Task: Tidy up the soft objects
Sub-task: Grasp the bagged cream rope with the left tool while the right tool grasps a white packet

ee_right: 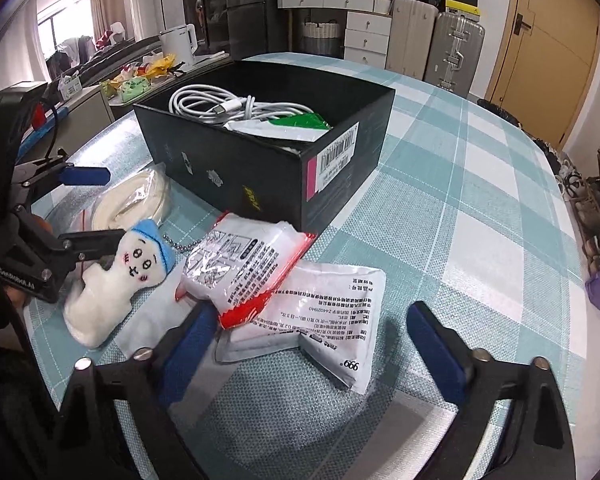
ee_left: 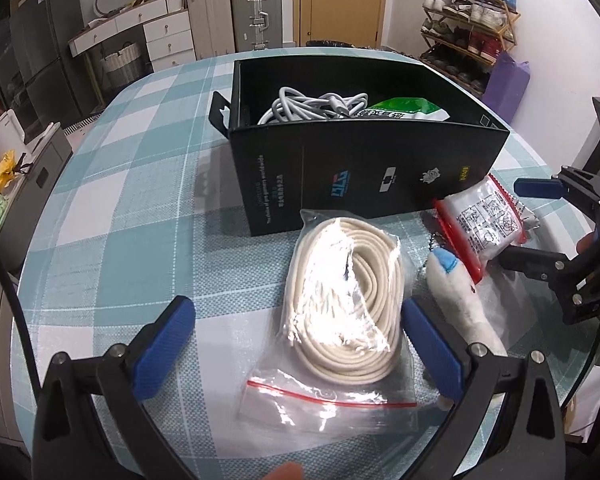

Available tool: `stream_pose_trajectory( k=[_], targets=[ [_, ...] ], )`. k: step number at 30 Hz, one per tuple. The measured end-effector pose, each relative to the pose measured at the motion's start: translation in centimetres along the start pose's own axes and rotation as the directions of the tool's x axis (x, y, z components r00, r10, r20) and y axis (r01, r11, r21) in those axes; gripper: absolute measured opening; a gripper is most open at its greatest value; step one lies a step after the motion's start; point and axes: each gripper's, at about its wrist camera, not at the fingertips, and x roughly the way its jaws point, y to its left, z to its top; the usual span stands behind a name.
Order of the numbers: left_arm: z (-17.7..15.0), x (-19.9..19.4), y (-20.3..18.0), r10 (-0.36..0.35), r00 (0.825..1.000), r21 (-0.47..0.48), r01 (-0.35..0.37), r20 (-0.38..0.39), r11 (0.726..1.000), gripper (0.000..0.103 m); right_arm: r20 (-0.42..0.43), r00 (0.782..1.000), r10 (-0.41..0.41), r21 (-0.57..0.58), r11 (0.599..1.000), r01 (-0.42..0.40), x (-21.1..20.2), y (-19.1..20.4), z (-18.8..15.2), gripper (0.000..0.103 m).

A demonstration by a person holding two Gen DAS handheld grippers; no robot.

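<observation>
Since our left claw [ee_left: 296, 344] stands spread astride the bagged cord [ee_left: 346, 300], whose long axis runs straight ahead toward the box [ee_left: 364, 168], it is nearer; our right claw [ee_right: 312, 344], spread too, straddles the pouches [ee_right: 300, 296].

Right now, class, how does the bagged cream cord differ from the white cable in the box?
The cream cord lies on the checked tablecloth, outside the black box; the white cable is already inside it. The cream cord is sealed in a clear zip bag; the white cable is bare. The cream cord lies between the left gripper fingers; nothing is near the white cable. Both are coiled.
</observation>
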Motion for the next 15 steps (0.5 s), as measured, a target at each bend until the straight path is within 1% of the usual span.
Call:
stream_pose_trajectory(
  k=[2,6,8,9,11,14,15],
  targets=[
    [-0.02,0.14,0.08,-0.005,1.000,-0.002,0.005,-0.003,1.000,0.103,-0.009,1.000,0.007,-0.004,1.000,-0.007,0.23,-0.06,-0.13,0.085],
    [-0.06,0.39,0.13,-0.011,1.000,-0.002,0.011,-0.010,1.000,0.103,-0.003,1.000,0.023,-0.008,1.000,-0.023,0.20,0.11,-0.17,0.079],
    [-0.01,0.44,-0.08,-0.011,1.000,0.000,0.011,-0.012,1.000,0.103,0.001,0.999,0.041,-0.012,0.999,-0.041,0.08,0.23,-0.26,0.071],
    [0.00,0.46,-0.08,-0.010,1.000,0.001,0.010,-0.012,1.000,0.103,0.002,0.999,0.048,-0.014,0.999,-0.047,0.03,0.26,-0.29,0.070],
    [-0.04,0.47,-0.10,-0.007,1.000,0.004,0.007,-0.011,1.000,0.103,0.004,0.998,0.056,-0.023,0.998,-0.055,-0.15,0.35,-0.45,0.063],
    [-0.08,0.43,-0.13,-0.007,1.000,0.006,0.007,-0.009,1.000,0.103,0.002,0.998,0.069,-0.037,0.997,-0.069,-0.47,0.59,-0.71,0.055],
    [-0.09,0.44,-0.15,-0.006,1.000,0.006,0.006,-0.009,1.000,0.103,0.001,0.997,0.073,-0.042,0.996,-0.073,-0.59,0.63,-0.80,0.055]
  ],
)
